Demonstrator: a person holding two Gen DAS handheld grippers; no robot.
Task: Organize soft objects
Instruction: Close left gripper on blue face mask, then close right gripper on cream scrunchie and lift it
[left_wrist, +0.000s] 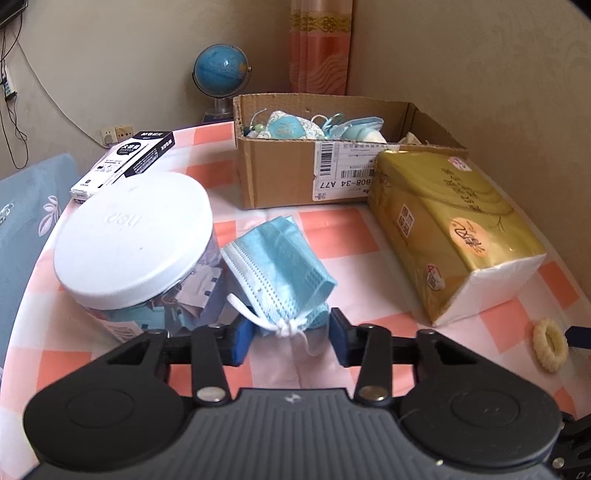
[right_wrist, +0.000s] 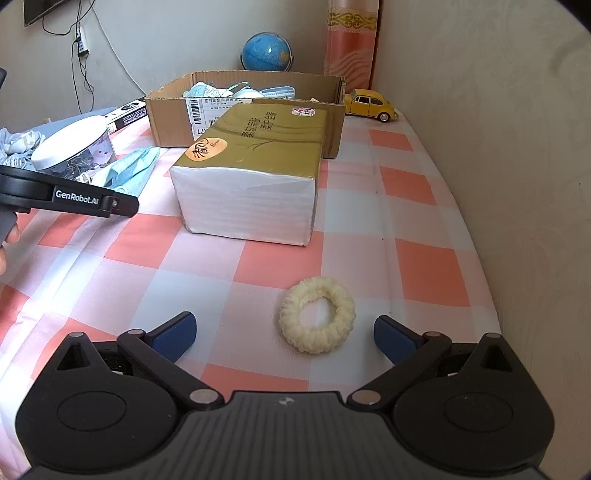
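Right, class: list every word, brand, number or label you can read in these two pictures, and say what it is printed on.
"deli": embossed on the jar's white lid, seen upside down.
"GenRobot.AI": on the left gripper's side.
"B08-34 A77": shipping label on the cardboard box.
Tissue pack: Chinese characters; small print blurred.
Black-and-white carton: print too small to read.

Left hand-held gripper (left_wrist: 291, 338) is narrowed with both pads pressing; right hand-held gripper (right_wrist: 284, 332) stands spread wide.
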